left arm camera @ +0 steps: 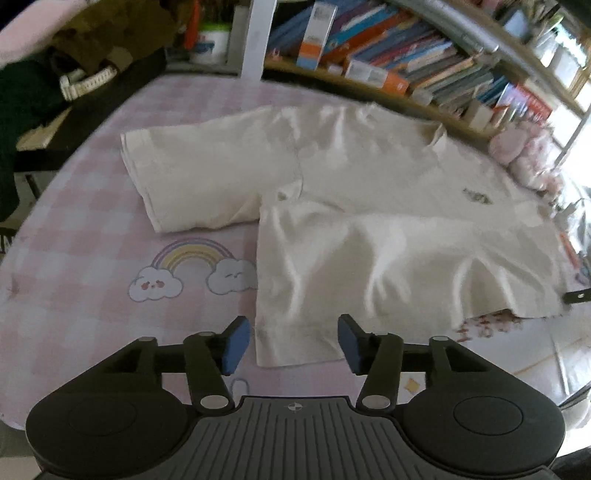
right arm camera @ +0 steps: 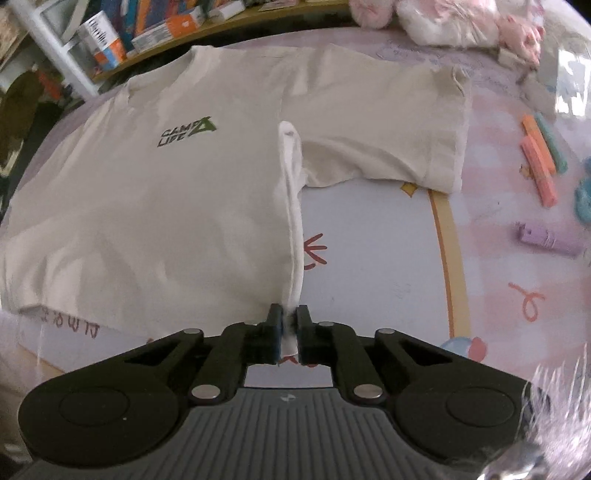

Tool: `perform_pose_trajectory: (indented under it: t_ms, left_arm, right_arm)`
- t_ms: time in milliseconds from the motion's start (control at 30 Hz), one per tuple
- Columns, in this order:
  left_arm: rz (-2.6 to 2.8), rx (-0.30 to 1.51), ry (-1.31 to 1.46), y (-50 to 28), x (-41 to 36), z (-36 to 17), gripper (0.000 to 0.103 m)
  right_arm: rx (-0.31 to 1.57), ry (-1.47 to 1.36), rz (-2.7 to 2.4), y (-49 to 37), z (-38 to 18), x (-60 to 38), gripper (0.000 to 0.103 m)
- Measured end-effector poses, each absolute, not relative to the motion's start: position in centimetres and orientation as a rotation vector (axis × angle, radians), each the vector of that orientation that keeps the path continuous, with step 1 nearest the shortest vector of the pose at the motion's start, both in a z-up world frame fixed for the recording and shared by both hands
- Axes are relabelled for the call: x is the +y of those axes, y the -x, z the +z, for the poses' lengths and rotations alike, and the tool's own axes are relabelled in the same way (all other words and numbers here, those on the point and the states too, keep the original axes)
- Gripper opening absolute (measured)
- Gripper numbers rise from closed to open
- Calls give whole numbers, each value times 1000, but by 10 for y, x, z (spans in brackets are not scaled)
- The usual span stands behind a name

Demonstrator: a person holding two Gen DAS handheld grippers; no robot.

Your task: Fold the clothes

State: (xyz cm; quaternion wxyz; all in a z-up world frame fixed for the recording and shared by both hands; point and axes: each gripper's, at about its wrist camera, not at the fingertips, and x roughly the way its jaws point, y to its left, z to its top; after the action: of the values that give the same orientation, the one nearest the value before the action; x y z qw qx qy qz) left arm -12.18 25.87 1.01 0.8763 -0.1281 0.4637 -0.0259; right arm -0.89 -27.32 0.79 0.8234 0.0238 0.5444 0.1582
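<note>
A cream T-shirt [left arm camera: 369,192] with a green chest logo lies spread on a pink checked cover [left arm camera: 81,221]. Its lower part is folded up over the body, and one sleeve points left. My left gripper [left arm camera: 293,341] is open, and the folded hem corner lies between its blue pads without being pinched. In the right wrist view the same T-shirt [right arm camera: 147,192] shows its logo, with one sleeve stretched to the right. My right gripper [right arm camera: 289,328] is shut on the shirt's side edge, which rises in a ridge from the jaws.
A shelf of books [left arm camera: 406,55] runs behind the bed. Dark clothing with a white watch [left arm camera: 86,83] sits at the far left. Pink plush toys [right arm camera: 461,22], pastel markers [right arm camera: 539,162] and a purple marker [right arm camera: 546,240] lie to the right.
</note>
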Motion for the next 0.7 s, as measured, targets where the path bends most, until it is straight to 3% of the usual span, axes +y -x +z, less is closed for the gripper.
perform_pose_trajectory:
  t_ms: [100, 167, 467, 700]
  left_arm:
    - [-47, 991, 284, 114, 262, 5, 4]
    - [-44, 1005, 297, 109, 264, 2, 4]
    - [-264, 900, 577, 199, 292, 91, 4]
    - [-285, 1201, 523, 234, 269, 29, 4]
  right_arm:
    - [1131, -56, 356, 20, 28, -275, 5]
    - [1111, -70, 370, 28, 43, -278, 5]
    - [1141, -127, 376, 106, 118, -315, 5]
    - [1418, -99, 273, 162, 75, -334, 5]
